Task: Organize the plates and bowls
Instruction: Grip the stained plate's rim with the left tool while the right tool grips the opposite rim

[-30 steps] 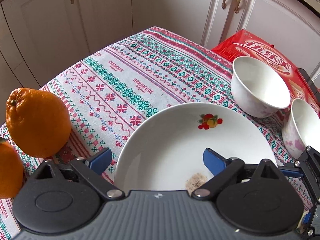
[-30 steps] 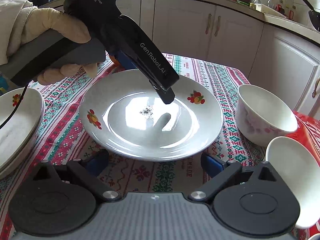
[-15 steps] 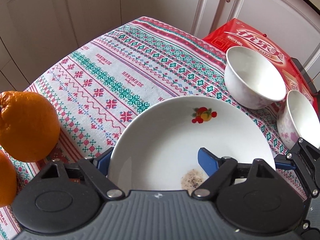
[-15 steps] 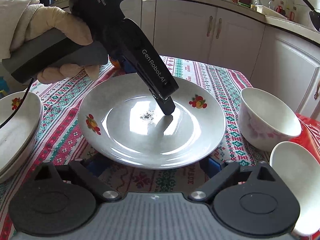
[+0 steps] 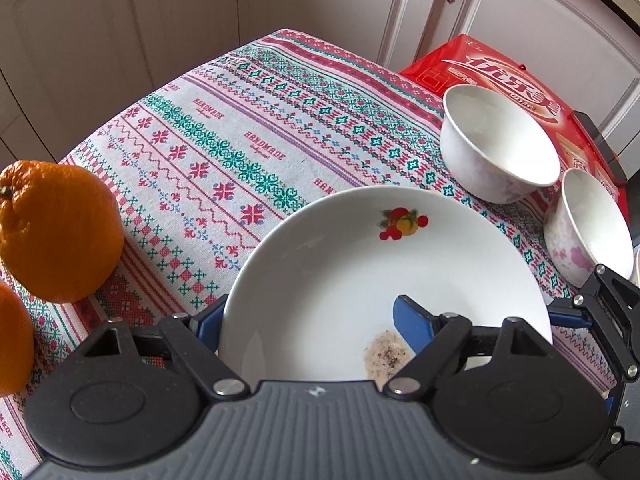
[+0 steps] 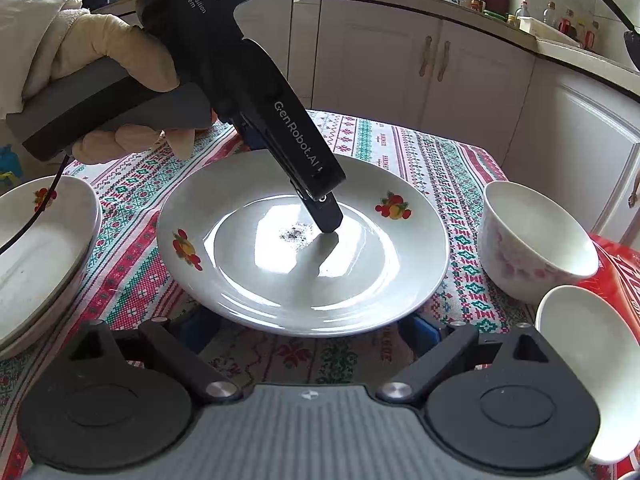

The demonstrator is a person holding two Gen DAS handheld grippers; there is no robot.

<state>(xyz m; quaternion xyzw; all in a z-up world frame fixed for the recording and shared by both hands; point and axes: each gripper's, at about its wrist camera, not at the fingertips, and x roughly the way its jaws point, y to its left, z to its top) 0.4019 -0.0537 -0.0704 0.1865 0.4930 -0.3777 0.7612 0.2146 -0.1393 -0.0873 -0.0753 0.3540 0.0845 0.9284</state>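
Note:
A white plate (image 5: 360, 264) with fruit decals and a patch of crumbs lies on the patterned tablecloth (image 5: 224, 152). My left gripper (image 5: 310, 320) straddles its near rim. One blue pad sits outside the rim, the other over the well. Its jaws are closing, and I see no firm pinch. In the right wrist view its finger (image 6: 326, 216) tips down onto the plate (image 6: 260, 280) by the crumbs. My right gripper (image 6: 312, 326) is low at the plate's opposite edge. Its jaws are wide and closing slightly, and the rim overhangs and partly hides its pads.
Two white bowls (image 5: 500, 140) (image 5: 588, 224) stand to the right beside a red package (image 5: 500, 72). Two oranges (image 5: 56, 232) lie on the left. A stack of plates (image 6: 40, 248) sits at the left of the right wrist view. A gloved hand (image 6: 100, 52) holds the left gripper. Cabinets lie beyond the table edge.
The left jaws have narrowed around the plate's rim and its finger has dropped onto the plate's well. The plate now covers the right gripper's pads, and the right jaws have narrowed slightly.

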